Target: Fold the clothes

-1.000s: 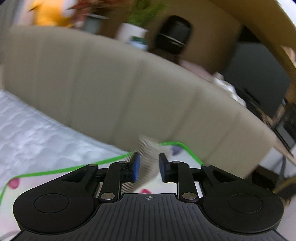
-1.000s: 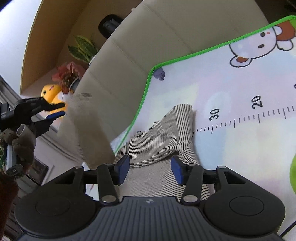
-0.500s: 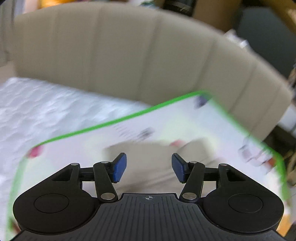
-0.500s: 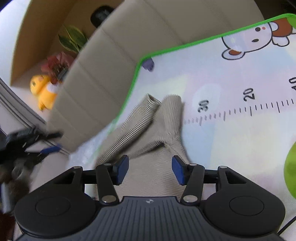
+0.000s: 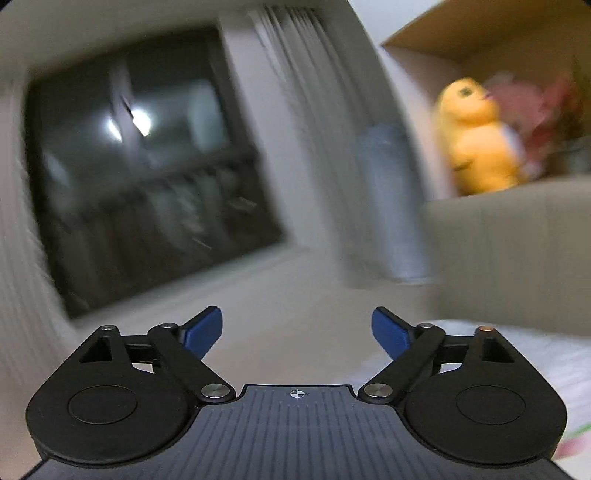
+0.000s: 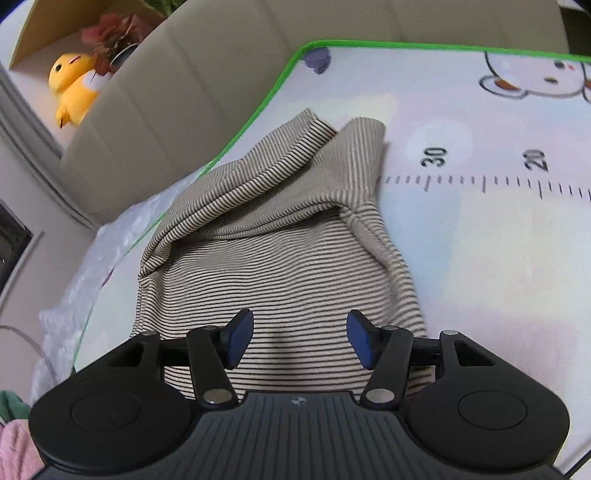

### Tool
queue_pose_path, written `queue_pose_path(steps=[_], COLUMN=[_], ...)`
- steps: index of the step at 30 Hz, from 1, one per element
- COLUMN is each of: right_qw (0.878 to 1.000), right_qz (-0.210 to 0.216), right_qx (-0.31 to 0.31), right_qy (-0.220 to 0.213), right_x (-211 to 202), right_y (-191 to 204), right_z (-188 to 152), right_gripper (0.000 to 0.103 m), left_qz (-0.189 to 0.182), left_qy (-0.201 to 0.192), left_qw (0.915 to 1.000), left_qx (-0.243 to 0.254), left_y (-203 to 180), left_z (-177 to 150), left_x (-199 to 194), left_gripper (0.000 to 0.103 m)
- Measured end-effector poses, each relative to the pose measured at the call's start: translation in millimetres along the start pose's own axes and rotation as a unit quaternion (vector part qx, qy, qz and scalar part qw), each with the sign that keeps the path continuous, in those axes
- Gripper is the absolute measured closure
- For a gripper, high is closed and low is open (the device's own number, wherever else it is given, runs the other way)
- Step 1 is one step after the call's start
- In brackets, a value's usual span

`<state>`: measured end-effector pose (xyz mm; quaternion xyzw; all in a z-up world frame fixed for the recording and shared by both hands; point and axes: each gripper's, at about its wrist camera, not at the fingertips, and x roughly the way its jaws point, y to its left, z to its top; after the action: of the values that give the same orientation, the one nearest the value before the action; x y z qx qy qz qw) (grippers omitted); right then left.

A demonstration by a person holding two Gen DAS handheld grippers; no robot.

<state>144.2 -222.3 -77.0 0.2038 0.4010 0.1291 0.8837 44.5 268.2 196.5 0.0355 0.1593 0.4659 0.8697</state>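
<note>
A beige garment with thin dark stripes [image 6: 273,251] lies on the cartoon play mat [image 6: 480,236] in the right wrist view, its upper part folded down over the body in a rumpled flap. My right gripper [image 6: 300,338] hovers over the garment's near half, open, with nothing between its blue pads. My left gripper [image 5: 296,330] is open and empty, swung away from the mat and pointing at a dark window [image 5: 147,184]. The garment does not appear in the left wrist view.
A beige padded headboard [image 6: 207,74] runs behind the mat's green edge. A yellow plush toy [image 6: 72,88] and a red plant [image 6: 110,35] sit on the shelf above. White bedding [image 6: 85,280] lies left of the mat, pink cloth [image 6: 14,450] at the bottom left.
My left gripper let go of the striped cloth, opened wide and swung left toward the window. The lifted part of the garment dropped onto the body as a fold. My right gripper stayed open.
</note>
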Motion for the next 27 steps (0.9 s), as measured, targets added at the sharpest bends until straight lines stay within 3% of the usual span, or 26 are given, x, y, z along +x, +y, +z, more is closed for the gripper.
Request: queue_pose_path(steps=[2,3,5,8,10,11,13,15,17,21,23,27], right_qw=[1.000,1.000,0.999,0.998,0.997,0.997,0.996,0.994,0.993,0.990,0.988,0.986], right_qz=[-0.009,-0.014,-0.026,-0.045,-0.056,-0.062,-0.073,-0.084,-0.096,-0.118,-0.130,-0.156], right_qx=[-0.004,-0.006,-0.009,-0.008,-0.004,-0.002,0.001,0.004,0.008,0.015,0.017,-0.009], right_qy=[-0.014,-0.020,-0.031,-0.042,-0.048,-0.051,-0.057,-0.063,-0.069,-0.081,-0.085,-0.051], right_x=[-3,-5,-11,1,14,21,34,47,60,86,100,132], right_y=[5,6,9,12,13,14,15,17,18,21,22,25], right_z=[4,6,11,33,51,59,77,94,111,146,162,163], right_gripper=[0.047,0.047,0.047,0.047,0.048,0.048,0.048,0.048,0.048,0.048,0.048,0.048], left_qz=[-0.115,-0.172,-0.275,-0.371,-0.414,-0.434,-0.463,-0.485,-0.487,-0.499,-0.499,-0.502], left_qy=[0.049,0.079,0.146,0.225,0.248,0.249,0.213,0.153,0.129,0.196,0.201,0.204], left_qw=[0.9918,0.9810,0.9481,0.8959,0.8711,0.8632,0.8604,0.8578,0.8568,0.8399,0.8388,0.8357], left_qx=[-0.029,-0.042,-0.067,-0.095,-0.092,-0.069,0.008,0.077,0.108,0.082,0.085,0.088], left_y=[-46,-76,-139,-222,-266,-286,-305,-305,-309,-312,-319,-325], left_z=[-25,-42,-81,-137,-171,-185,-199,-209,-213,-213,-214,-213], left_x=[-4,-8,-18,-40,-55,-63,-80,-92,-92,-66,-67,-69], left_gripper=[0.008,0.008,0.008,0.009,0.010,0.013,0.013,0.010,0.007,0.007,0.007,0.005])
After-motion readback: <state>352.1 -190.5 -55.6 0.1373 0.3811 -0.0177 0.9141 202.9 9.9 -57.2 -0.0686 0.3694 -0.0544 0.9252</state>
